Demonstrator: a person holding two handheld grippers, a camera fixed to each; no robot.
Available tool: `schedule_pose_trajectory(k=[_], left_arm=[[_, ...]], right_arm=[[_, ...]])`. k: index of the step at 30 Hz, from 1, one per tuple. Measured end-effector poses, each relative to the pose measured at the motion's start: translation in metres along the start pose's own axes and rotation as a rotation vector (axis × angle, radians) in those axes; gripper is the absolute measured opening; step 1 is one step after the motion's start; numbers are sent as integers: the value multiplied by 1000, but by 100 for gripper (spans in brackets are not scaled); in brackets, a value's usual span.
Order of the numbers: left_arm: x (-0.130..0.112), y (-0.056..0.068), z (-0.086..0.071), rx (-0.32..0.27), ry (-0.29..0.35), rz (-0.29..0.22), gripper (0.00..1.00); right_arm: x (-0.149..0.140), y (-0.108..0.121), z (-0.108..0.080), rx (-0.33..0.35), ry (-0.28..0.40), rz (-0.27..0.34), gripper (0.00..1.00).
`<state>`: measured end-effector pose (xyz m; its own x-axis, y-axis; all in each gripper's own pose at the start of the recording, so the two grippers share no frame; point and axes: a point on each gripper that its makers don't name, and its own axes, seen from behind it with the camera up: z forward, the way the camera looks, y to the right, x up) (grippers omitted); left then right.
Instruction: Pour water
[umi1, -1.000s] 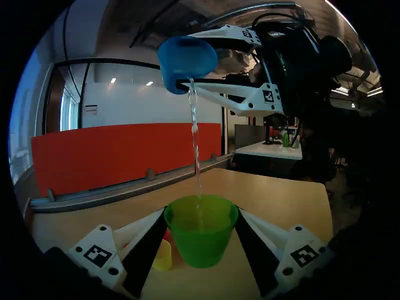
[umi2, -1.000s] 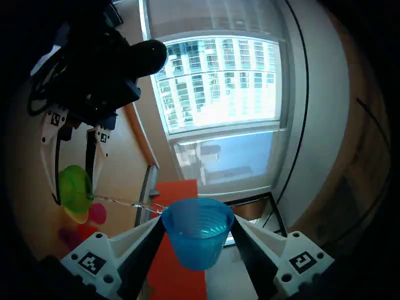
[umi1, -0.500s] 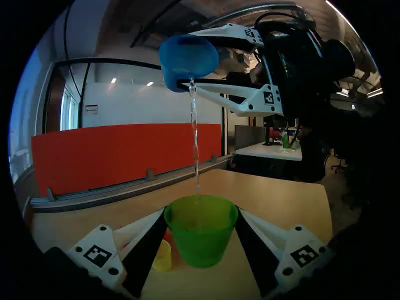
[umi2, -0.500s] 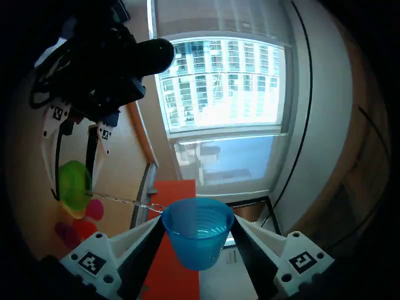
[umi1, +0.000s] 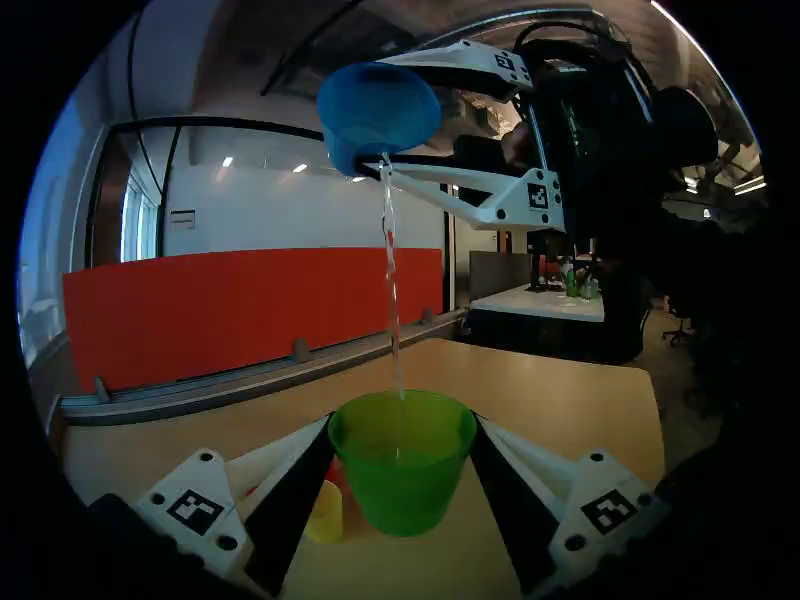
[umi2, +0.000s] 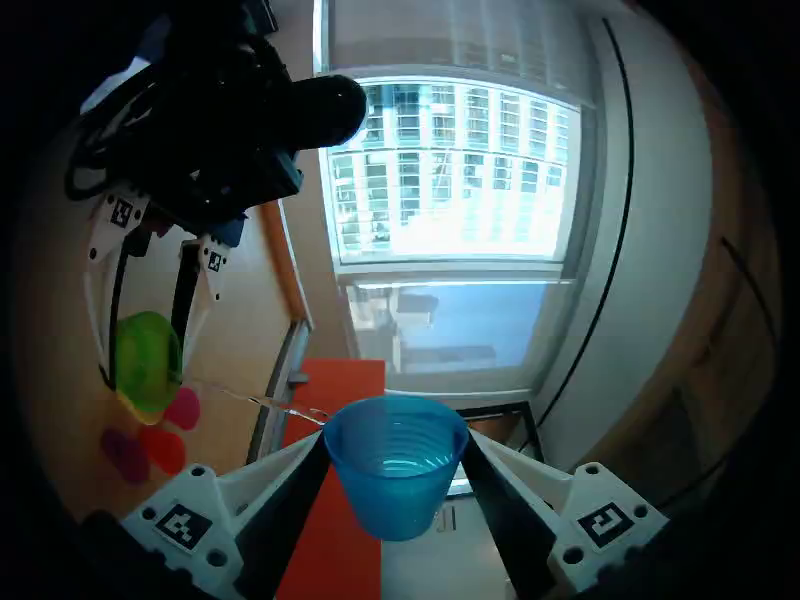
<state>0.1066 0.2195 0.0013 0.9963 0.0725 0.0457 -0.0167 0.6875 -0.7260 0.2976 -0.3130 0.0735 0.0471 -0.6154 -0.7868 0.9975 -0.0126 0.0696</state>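
- The left gripper (umi1: 402, 445) is clamped on the green cup (umi1: 402, 485); both fingers press on its sides.
- The green cup is upright over the wooden table (umi1: 570, 395).
- The right gripper (umi2: 395, 450) is clamped on the blue cup (umi2: 395, 495), one finger on each side.
- In the left gripper view, the blue cup is tilted, high above the green cup.
- A thin stream of water (umi1: 389, 290) falls from the blue cup's rim into the green cup.
- In the right gripper view, some water lies inside the blue cup.
- A small yellow cup (umi1: 325, 512) stands on the table just beside the green cup.
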Motion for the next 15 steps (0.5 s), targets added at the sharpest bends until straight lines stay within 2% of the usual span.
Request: schedule_pose_trajectory(k=[15], left_arm=[[1,-1,0,4,0,-2,88]], right_arm=[[7,1,-1,1,7,-59,91]])
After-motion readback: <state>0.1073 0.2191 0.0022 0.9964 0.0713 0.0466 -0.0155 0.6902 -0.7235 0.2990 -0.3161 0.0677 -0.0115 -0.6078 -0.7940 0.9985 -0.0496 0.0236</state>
